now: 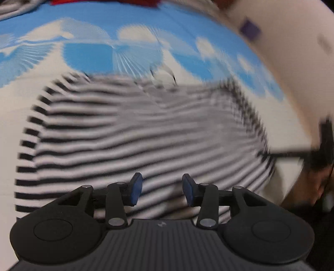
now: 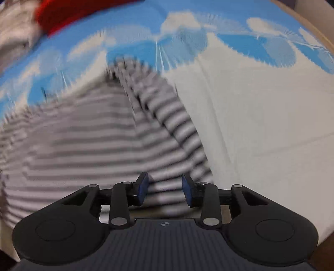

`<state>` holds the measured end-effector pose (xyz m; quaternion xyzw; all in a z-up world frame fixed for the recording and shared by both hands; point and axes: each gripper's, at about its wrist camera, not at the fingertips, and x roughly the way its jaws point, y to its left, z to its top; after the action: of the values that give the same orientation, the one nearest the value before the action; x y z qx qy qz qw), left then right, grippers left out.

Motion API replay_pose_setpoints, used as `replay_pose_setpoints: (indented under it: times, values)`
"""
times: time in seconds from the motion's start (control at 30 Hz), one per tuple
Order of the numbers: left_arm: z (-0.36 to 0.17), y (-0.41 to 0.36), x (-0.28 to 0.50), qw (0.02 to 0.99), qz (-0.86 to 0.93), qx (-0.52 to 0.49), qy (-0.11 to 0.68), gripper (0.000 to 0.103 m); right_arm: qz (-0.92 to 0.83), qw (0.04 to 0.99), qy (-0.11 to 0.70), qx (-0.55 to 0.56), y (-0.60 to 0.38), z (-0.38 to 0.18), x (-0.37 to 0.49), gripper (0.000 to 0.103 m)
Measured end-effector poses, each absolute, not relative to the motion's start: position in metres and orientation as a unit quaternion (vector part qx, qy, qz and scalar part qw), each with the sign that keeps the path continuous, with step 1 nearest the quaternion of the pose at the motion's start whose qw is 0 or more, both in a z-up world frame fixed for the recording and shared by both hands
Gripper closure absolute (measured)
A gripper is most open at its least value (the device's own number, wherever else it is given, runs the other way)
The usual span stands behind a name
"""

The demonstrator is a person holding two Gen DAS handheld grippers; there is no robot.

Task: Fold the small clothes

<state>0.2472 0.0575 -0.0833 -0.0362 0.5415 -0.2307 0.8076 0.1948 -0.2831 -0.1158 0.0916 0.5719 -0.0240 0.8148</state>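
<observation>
A bed sheet – white with blue-and-white fan prints – covers the surface; beyond it a pale blurred wall.

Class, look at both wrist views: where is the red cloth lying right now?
The red cloth lies at the far edge of the blue-and-white sheet, top left in the right wrist view, beyond the striped garment.

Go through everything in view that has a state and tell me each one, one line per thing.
Striped garment: lying on the bed, one side folded over, not gripped.
Left tool: open, pads apart above the stripes, nothing pinched.
Right tool: open, above the garment's near edge, nothing pinched.
Red cloth: bunched at the far edge.
Blue and white sheet: spread, lightly creased.
</observation>
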Motion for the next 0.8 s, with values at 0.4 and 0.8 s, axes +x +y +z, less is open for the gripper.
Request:
replay_pose_setpoints:
  times: [0.4, 0.8]
  values:
    - [-0.051, 0.141, 0.198, 0.835, -0.075, -0.161, 0.521, 0.057, -0.043, 0.872, 0.469, 0.134, -0.314, -0.065, 0.151, 0.065]
    - [-0.105, 0.220, 0.163, 0.758, 0.032, -0.363, 0.541, 0.051, -0.016, 0.895, 0.404, 0.188, -0.314, -0.030, 0.118, 0.064]
